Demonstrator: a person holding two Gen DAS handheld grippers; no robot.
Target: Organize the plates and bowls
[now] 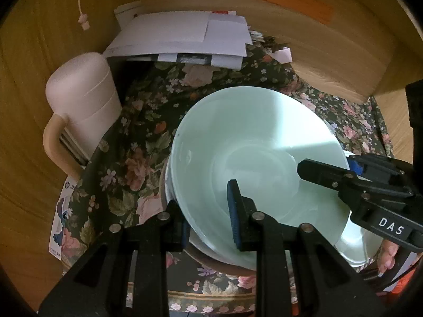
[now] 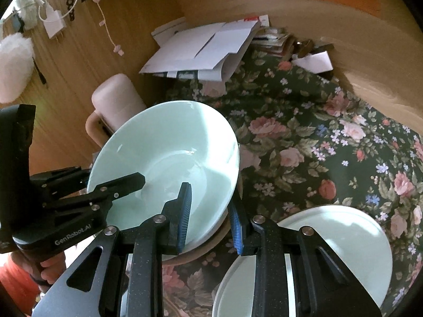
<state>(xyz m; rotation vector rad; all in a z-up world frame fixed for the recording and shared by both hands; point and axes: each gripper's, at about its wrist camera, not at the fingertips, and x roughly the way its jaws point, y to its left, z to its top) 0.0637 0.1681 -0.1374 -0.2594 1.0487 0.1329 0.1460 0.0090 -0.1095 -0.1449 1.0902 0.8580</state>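
Off to the left of the left gripper [image 1: 208, 214] there's a pink jug [image 1: 84, 105] against the wooden wall, with a pile of papers [image 1: 182, 37] further ahead of it. Right at the tool is the mint bowl [image 1: 253, 137] — it sits on top of a small stack of other dishes on the flowered cloth [image 1: 137, 132]. The left gripper's fingers are spread and straddle the bowl's near rim, one pad inside, one outside; whether they actually press on it I can't tell.

The right gripper [image 2: 211, 219] does the same from the other side: jaws apart, one blue pad inside the bowl [image 2: 164, 153], the other outside the rim, not clamped from what I see. To its right, close under the tool, lies a pale plate [image 2: 349, 237].

My guess is the bowl is being seated on or lifted off its stack. Next move probably needs both rims pinched evenly — glazed ware slips, so a level lift matters.
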